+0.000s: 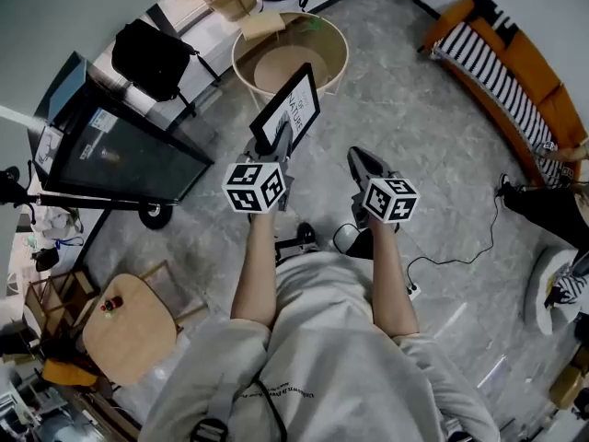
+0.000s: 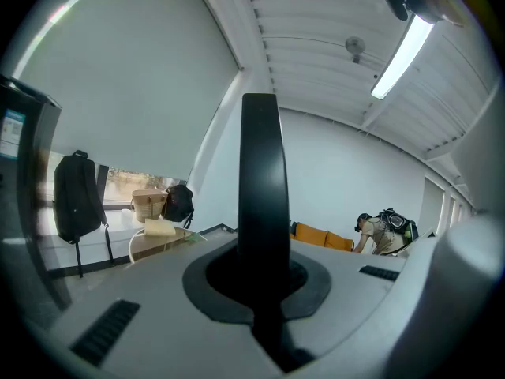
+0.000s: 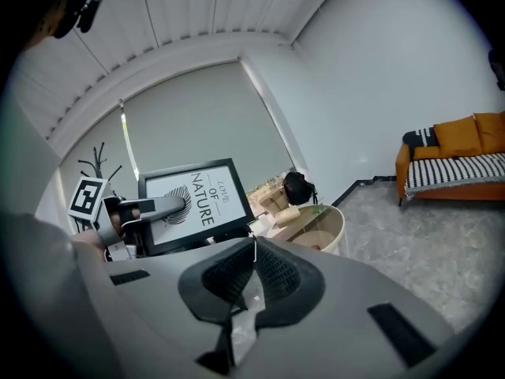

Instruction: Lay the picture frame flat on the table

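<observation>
The picture frame (image 1: 290, 109), black-edged with a white "Love of Nature" print, hangs tilted in the air in front of the round wooden table (image 1: 339, 42). My left gripper (image 1: 281, 145) is shut on its lower edge. In the left gripper view the frame's edge (image 2: 263, 188) rises as a dark bar from between the jaws of the left gripper (image 2: 264, 290). The right gripper view shows the print side of the frame (image 3: 197, 204) and the left gripper (image 3: 150, 209) clamped on it. My right gripper (image 1: 363, 164) hangs beside it, shut and empty, and its closed jaws fill the low centre of the right gripper (image 3: 251, 259) view.
A black screen on a wheeled stand (image 1: 120, 145) and a black backpack (image 1: 152, 58) are at the left. An orange sofa (image 1: 515, 63) with a striped cushion lines the right wall. A wooden chair (image 1: 124, 325) is near my left side. A cable (image 1: 460, 256) trails on the floor. Another person (image 2: 383, 231) bends by the sofa.
</observation>
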